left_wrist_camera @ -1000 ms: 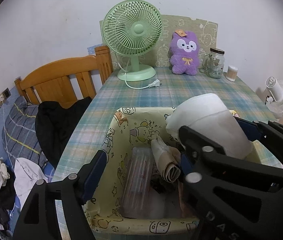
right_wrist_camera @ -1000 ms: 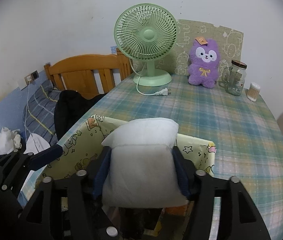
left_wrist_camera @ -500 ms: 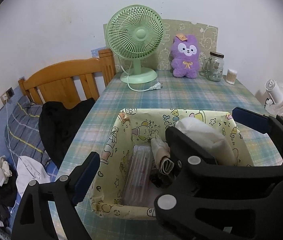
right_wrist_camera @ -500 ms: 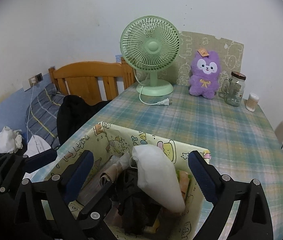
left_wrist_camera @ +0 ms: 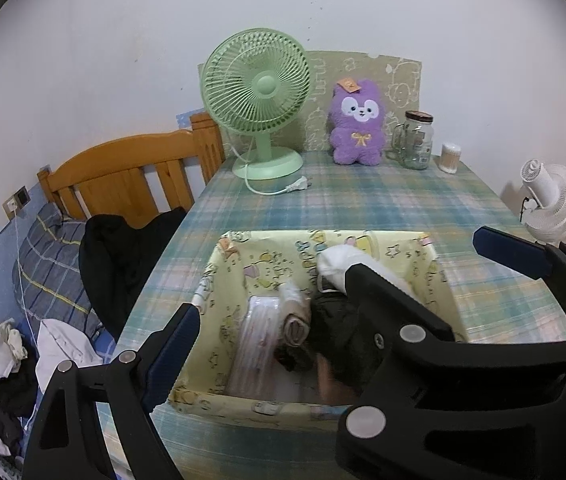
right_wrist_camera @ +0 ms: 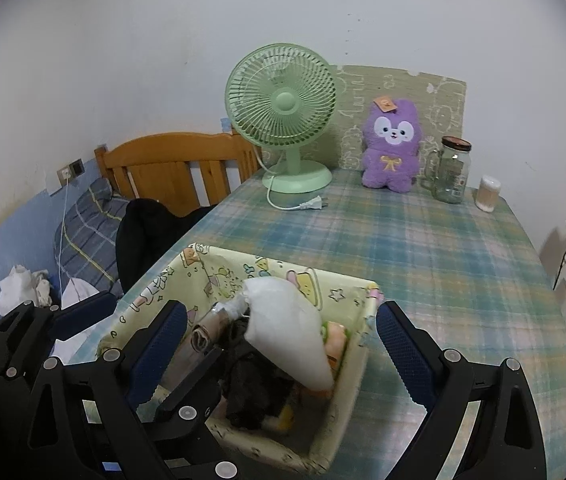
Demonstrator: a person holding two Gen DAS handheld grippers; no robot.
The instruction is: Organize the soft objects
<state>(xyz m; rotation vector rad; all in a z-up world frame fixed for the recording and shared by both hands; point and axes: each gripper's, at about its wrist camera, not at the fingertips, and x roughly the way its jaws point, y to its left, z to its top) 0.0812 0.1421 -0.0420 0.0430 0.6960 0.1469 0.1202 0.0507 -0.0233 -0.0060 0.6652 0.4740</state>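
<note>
A yellow cartoon-print fabric basket point(left_wrist_camera: 211, 280) point(right_wrist_camera: 363, 344) stands on the plaid table near its front edge. Inside it a white pillow point(right_wrist_camera: 283, 320) point(left_wrist_camera: 343, 260) leans against the right wall, over a black cloth point(right_wrist_camera: 251, 388), a rolled beige cloth point(left_wrist_camera: 295, 320) and a clear plastic pack point(left_wrist_camera: 255, 340). My right gripper point(right_wrist_camera: 279, 344) is open above the basket, its pads well apart from the pillow. My left gripper point(left_wrist_camera: 343, 288) is open too, spanning the basket with nothing held. A purple plush toy point(left_wrist_camera: 357, 124) point(right_wrist_camera: 391, 152) sits at the table's back.
A green desk fan point(left_wrist_camera: 259, 100) with its loose plug, a glass jar point(left_wrist_camera: 415, 140) and a cotton-swab tub point(left_wrist_camera: 449, 158) line the back of the table. A wooden bed headboard point(left_wrist_camera: 131, 176) and dark clothes lie to the left. A white fan point(left_wrist_camera: 551, 200) stands off the right edge.
The right gripper let go of the white pillow, which dropped into the basket. Both grippers opened wider and drew back and up from the basket.
</note>
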